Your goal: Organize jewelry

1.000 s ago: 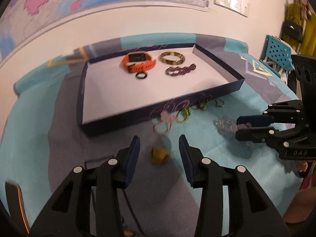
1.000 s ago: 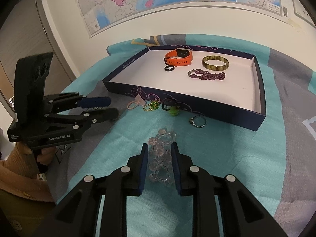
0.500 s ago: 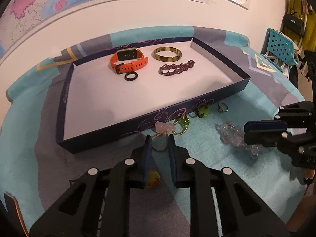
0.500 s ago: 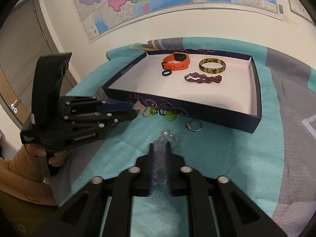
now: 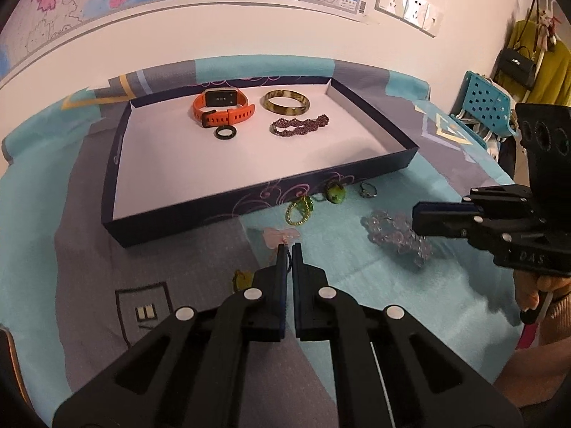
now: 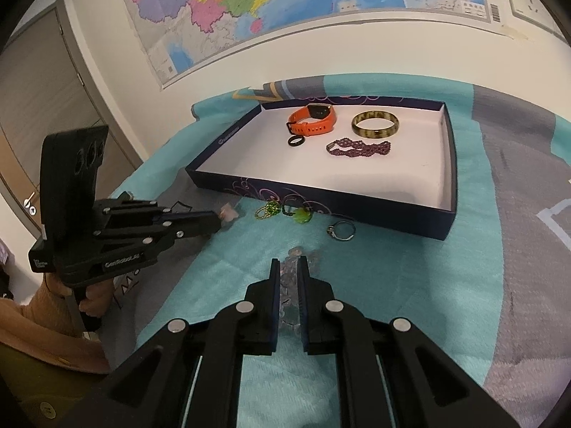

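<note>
In the left wrist view, the left gripper (image 5: 289, 246) is now clenched on the pink bow-shaped charm with its thin chain (image 5: 282, 236), while one second ago its jaws stood wide open above the cloth. The charm hangs at the tips, just in front of the dark blue shallow tray with white floor (image 5: 221, 210). A small yellow-green piece (image 5: 239, 279) stays on the cloth beside the left finger. To the right, the right gripper (image 5: 421, 219) is closed on the clear crystal bead bracelet (image 5: 396, 235).

In the right wrist view, the right gripper (image 6: 288, 267) was half open a second ago; now its jaws press the clear beads (image 6: 291, 276) between them. The gold-green ring (image 6: 268, 209), the green bead ring (image 6: 301, 214) and the silver ring (image 6: 340, 231) lie on the cloth before the tray.

I judge that both grasps are done, so both pieces are ready to be lifted into the tray.
</note>
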A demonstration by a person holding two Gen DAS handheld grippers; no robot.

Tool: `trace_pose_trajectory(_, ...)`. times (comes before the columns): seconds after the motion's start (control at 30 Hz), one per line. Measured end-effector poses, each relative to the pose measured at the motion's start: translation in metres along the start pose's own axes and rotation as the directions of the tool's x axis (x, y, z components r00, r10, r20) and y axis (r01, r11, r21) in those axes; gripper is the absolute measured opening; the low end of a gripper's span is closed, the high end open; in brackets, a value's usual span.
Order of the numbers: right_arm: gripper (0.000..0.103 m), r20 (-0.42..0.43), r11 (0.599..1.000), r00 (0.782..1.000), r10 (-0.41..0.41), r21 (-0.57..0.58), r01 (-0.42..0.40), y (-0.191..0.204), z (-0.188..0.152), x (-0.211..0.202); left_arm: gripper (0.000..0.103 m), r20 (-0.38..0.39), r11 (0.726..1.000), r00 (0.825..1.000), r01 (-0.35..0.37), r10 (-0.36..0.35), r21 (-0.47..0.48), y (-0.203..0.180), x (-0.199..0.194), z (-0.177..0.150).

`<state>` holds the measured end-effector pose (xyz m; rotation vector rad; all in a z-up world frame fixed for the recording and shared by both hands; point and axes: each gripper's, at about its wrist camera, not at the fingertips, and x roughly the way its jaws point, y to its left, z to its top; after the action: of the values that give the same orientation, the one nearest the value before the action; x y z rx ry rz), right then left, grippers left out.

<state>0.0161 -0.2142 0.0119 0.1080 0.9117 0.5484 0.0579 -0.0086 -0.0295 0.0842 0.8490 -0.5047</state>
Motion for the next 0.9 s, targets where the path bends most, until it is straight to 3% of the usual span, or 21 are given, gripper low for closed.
trace_pose_trajectory(0.13, 0.006, 0.011, 1.000, 1.000, 0.011, 0.015, -0.011, -0.002, 0.002, -0.003, 0.003, 0.008, 1.000, 1.000, 0.003, -0.003, -0.008, 0.001, -0.004, -0.002)
trace_pose_trajectory(0.17, 0.000, 0.014, 1.000, 1.000, 0.009, 0.013, -0.009, -0.002, 0.002, -0.004, 0.003, 0.013, 1.000, 1.000, 0.005, -0.005, -0.009, 0.001, -0.006, -0.002)
trace_pose_trajectory(0.4, 0.000, 0.045, 1.000, 0.999, 0.021, 0.020, -0.022, -0.002, 0.009, -0.014, 0.003, 0.038, 1.000, 0.999, 0.014, -0.014, -0.013, 0.001, -0.016, 0.002)
trace_pose_trajectory(0.43, 0.005, 0.035, 1.000, 0.999, 0.009, 0.025, -0.010, -0.004, 0.009, -0.012, 0.003, 0.040, 1.000, 0.999, 0.014, -0.013, -0.013, 0.001, -0.017, 0.001)
trace_pose_trajectory(0.47, 0.020, 0.023, 1.000, 1.000, 0.003, 0.031, -0.003, -0.005, 0.008, -0.010, 0.003, 0.041, 1.000, 0.999, 0.017, -0.017, -0.012, 0.001, -0.018, 0.001)
trace_pose_trajectory(0.53, 0.036, 0.010, 0.999, 1.000, -0.017, 0.034, 0.016, -0.005, 0.005, -0.006, 0.003, 0.042, 1.000, 0.999, 0.019, -0.018, -0.013, 0.000, -0.018, 0.001)
trace_pose_trajectory(0.63, 0.036, -0.035, 1.000, 0.999, -0.026, 0.012, 0.026, 0.000, 0.001, 0.007, 0.003, 0.040, 1.000, 0.999, 0.020, -0.020, -0.014, 0.000, -0.018, 0.001)
trace_pose_trajectory(0.73, 0.020, -0.074, 0.999, 0.996, -0.048, -0.029, 0.046, 0.007, -0.003, 0.020, 0.003, 0.040, 1.000, 0.999, 0.019, -0.019, -0.015, 0.000, -0.018, 0.000)
trace_pose_trajectory(0.9, 0.008, -0.047, 0.997, 0.997, -0.057, -0.053, 0.054, 0.011, 0.000, 0.016, 0.003, 0.044, 1.000, 0.999, 0.012, -0.011, -0.016, 0.002, -0.021, 0.001)
